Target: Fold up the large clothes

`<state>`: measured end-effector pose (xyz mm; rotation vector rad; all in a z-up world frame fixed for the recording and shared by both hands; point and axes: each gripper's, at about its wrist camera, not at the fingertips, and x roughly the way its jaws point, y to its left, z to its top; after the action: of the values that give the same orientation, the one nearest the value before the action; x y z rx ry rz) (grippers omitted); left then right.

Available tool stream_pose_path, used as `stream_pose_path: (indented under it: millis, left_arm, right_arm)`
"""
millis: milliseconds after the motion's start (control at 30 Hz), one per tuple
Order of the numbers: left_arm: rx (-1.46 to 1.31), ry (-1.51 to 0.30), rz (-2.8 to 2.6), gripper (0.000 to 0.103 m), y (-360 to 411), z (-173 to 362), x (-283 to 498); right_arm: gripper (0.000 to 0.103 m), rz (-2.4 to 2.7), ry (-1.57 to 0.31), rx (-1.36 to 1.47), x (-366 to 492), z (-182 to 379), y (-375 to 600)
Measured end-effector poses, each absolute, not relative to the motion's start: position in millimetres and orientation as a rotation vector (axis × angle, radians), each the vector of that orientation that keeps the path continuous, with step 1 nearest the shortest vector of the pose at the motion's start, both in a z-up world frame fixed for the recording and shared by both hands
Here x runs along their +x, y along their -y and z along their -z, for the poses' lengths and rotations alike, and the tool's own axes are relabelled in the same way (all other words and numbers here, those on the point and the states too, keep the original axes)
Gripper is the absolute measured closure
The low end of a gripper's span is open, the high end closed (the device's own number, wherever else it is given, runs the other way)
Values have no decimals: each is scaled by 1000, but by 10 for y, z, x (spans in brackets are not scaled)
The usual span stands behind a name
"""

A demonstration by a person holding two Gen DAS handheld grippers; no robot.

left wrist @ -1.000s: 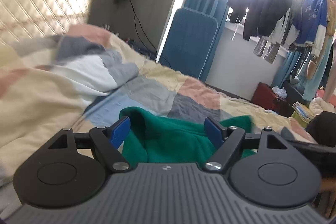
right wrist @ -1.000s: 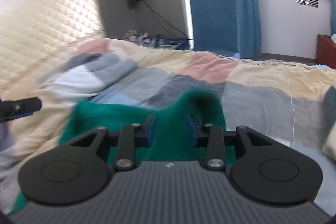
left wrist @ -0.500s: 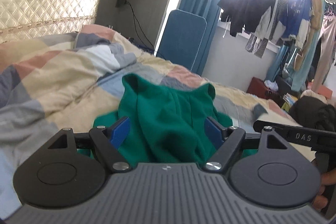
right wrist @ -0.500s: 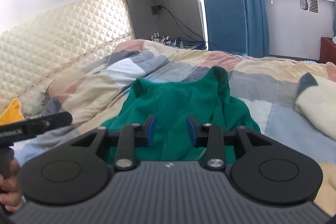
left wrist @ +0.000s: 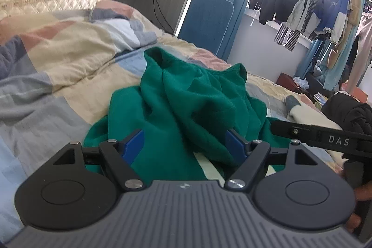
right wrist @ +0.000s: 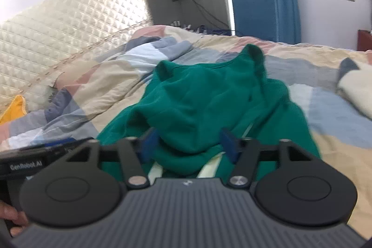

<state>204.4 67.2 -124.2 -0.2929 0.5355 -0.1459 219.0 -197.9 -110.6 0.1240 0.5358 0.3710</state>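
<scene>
Sweater lies bunched on the bed, both the left gripper and the just-opened right gripper empty, so regrasping an edge seems next.

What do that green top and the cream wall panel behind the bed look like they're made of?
Green top: looks like soft fleece or sweatshirt knit, matte and slightly fuzzy, slumping in thick rounded folds. Cream wall panel: seems padded, in faux leather or satin, diamond-stitched with a light sheen; which one I cannot tell.

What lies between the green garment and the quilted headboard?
Only the patchwork quilt lies between the green garment and the quilted headboard, as the right wrist view shows.
</scene>
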Motion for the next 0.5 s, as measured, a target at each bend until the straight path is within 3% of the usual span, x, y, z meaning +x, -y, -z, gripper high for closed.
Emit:
stream_pose_path:
  millis: [167, 367, 433, 467, 500]
  left_arm:
    - [-305, -580, 143, 32, -760, 1372, 2184]
    - [-326, -603, 138, 50, -855, 1440, 2315]
    - [-325, -602, 137, 51, -873, 1449, 2322]
    - [-329, -601, 138, 51, -885, 1446, 2320]
    - [-337, -599, 138, 51, -901, 1443, 2315]
  right_arm:
    - [22, -408, -585, 134, 2424, 1295, 1796]
    - [23, -444, -680, 83, 2732, 1584, 1550]
    - [24, -434, -704, 67, 2842, 1684, 1478]
    - [24, -429, -708, 56, 2903, 1721, 1438]
    - [32, -420, -707, 38, 2964, 1740, 1391]
